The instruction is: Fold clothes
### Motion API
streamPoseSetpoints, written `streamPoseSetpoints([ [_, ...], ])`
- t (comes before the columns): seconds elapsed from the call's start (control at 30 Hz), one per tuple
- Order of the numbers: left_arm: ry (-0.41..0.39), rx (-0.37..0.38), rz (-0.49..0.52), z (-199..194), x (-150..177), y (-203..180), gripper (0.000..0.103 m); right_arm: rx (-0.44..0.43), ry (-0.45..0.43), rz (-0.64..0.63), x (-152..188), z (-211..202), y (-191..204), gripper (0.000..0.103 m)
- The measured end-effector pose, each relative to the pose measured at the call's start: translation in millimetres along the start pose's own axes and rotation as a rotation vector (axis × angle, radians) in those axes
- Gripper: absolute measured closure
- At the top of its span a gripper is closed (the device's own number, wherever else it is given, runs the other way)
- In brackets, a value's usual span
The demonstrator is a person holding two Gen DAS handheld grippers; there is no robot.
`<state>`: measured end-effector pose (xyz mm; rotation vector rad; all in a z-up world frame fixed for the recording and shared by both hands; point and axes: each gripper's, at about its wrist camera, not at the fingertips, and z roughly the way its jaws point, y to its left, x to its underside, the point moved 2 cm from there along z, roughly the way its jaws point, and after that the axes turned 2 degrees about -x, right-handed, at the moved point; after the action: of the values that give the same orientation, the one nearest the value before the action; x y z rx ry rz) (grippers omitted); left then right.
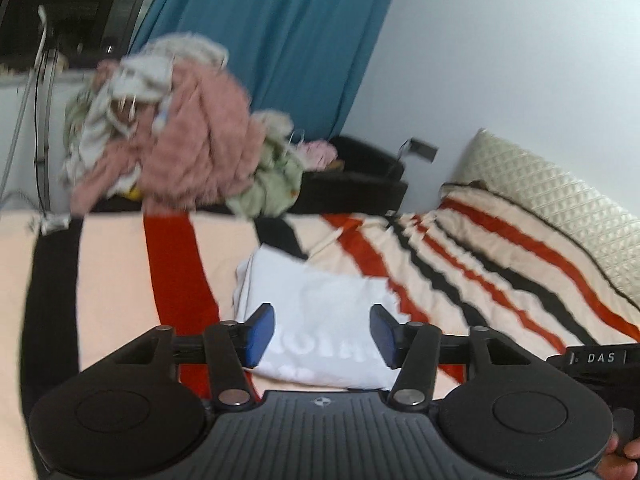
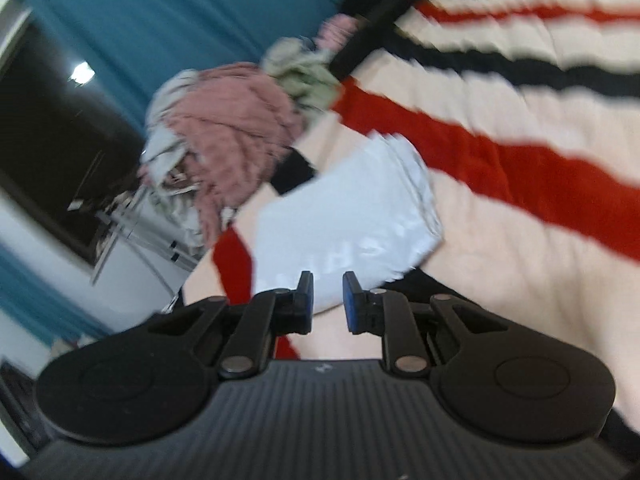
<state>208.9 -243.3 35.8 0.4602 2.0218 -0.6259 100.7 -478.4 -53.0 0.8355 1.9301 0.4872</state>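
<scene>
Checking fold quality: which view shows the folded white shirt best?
The left wrist view: the folded white shirt lies sharp, its outline clear on the striped blanket. The right wrist view shows it motion-blurred and tilted.

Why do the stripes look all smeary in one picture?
In the right wrist view, motion blur smears the striped blanket and the white shirt; the gripper stays sharp. In the left wrist view, the blanket is crisper, but the clothes pile is blurred, and the fisheye bends edges.

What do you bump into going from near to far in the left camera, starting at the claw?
Left claw → folded white shirt → striped blanket → pile of clothes → blue curtain.
</scene>
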Motion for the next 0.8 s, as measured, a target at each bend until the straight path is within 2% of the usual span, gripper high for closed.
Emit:
streamPoseSetpoints([
  [0.1, -0.028, -0.013, 0.037, -45, -11, -19, 0.039, 0.005, -0.051, -0.147, 5, -44, 34, 0.083],
  [0.13, -0.038, -0.01, 0.05, -60, -14, -25, 0.035, 0.003, -0.062, -0.182, 8, -57, 42, 0.082],
  [0.17, -0.047, -0.009, 0.064, -75, -17, -32, 0.03, 0.0, -0.073, -0.217, 10, -70, 51, 0.08],
  [0.2, -0.055, -0.01, 0.081, -88, -19, -39, 0.028, -0.006, -0.083, -0.244, 13, -82, 58, 0.072],
  [0.23, -0.064, -0.012, 0.097, -102, -20, -45, 0.022, -0.013, -0.093, -0.271, 16, -93, 65, 0.064],
  [0.3, -0.09, -0.016, 0.115, -128, -19, -54, 0.014, -0.025, -0.138, -0.308, 22, -115, 73, 0.014],
  [0.33, -0.102, -0.016, 0.116, -140, -17, -57, 0.011, -0.029, -0.169, -0.321, 27, -126, 77, 0.009],
  [0.5, -0.153, -0.017, 0.109, -194, 3, -65, 0.0, -0.033, -0.226, -0.412, 57, -158, 82, 0.009],
  [0.63, -0.152, -0.022, 0.126, -221, 25, -70, 0.0, -0.03, -0.246, -0.456, 82, -168, 84, 0.009],
  [0.8, -0.196, -0.073, 0.204, -246, 51, -69, 0.0, -0.047, -0.279, -0.495, 107, -169, 92, 0.009],
])
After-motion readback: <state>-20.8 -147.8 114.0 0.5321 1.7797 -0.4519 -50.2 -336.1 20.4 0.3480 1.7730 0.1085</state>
